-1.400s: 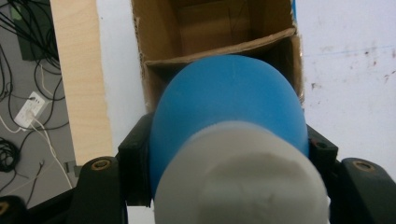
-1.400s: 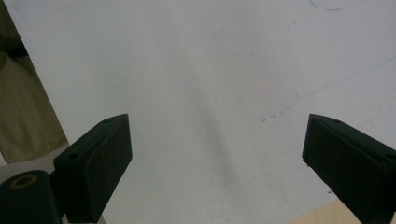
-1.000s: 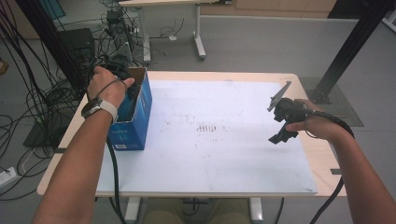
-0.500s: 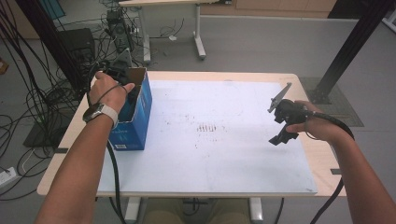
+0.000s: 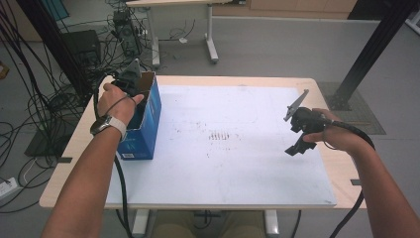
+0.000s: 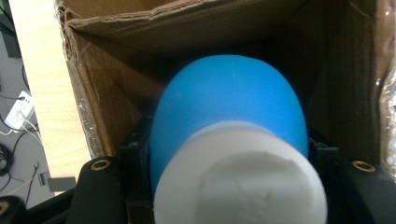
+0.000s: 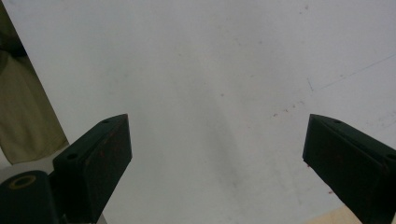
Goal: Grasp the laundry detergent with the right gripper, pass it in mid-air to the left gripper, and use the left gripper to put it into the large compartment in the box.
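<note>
My left claw [image 5: 130,79] is closed on a blue ball with a white cap [image 6: 231,140], held at the open top of the blue carton [image 5: 143,126] on the left of the tabletop [image 5: 223,168]. I judge the item is gripped but not yet lifted clear or set down. My right claw [image 7: 217,154] stands open and empty over the white sheet [image 7: 210,70], well apart from the carton.

Between the left gripper's [image 6: 224,186] matt black plastic jaws sits a smooth, matt blue object [image 6: 229,107] with a rough, chalky white end [image 6: 240,182]. Around it stands raw brown cardboard, the box [image 6: 116,79] edged in glossy tape. Beneath the right gripper [image 7: 217,154] lies smooth matt white sheet [image 7: 210,70].
</note>
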The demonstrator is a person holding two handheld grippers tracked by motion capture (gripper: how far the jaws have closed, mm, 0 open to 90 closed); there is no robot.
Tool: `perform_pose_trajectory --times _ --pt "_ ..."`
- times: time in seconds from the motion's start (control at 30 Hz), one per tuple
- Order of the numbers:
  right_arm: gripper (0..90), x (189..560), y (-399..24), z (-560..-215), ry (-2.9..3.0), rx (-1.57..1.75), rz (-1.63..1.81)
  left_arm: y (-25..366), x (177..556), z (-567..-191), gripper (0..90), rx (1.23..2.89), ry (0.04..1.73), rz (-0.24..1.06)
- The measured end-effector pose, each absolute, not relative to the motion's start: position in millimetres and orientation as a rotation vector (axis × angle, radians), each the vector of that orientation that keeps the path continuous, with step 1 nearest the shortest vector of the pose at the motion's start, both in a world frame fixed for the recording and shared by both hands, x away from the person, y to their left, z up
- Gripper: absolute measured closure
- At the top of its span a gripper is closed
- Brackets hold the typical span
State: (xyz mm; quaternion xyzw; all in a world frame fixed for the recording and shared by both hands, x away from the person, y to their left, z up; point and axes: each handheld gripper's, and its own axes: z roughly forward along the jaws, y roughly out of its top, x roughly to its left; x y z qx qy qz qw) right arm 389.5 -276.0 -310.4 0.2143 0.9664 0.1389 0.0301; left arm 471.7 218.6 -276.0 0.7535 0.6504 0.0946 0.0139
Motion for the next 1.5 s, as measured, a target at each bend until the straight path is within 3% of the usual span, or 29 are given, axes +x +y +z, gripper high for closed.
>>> perform_pose_trajectory --times 1.5 --pt "7.8 387.2 -273.9 -310.8 2.979 0.654 0.438 222.7 467.9 -277.0 37.3 2.336 2.023 0.281"
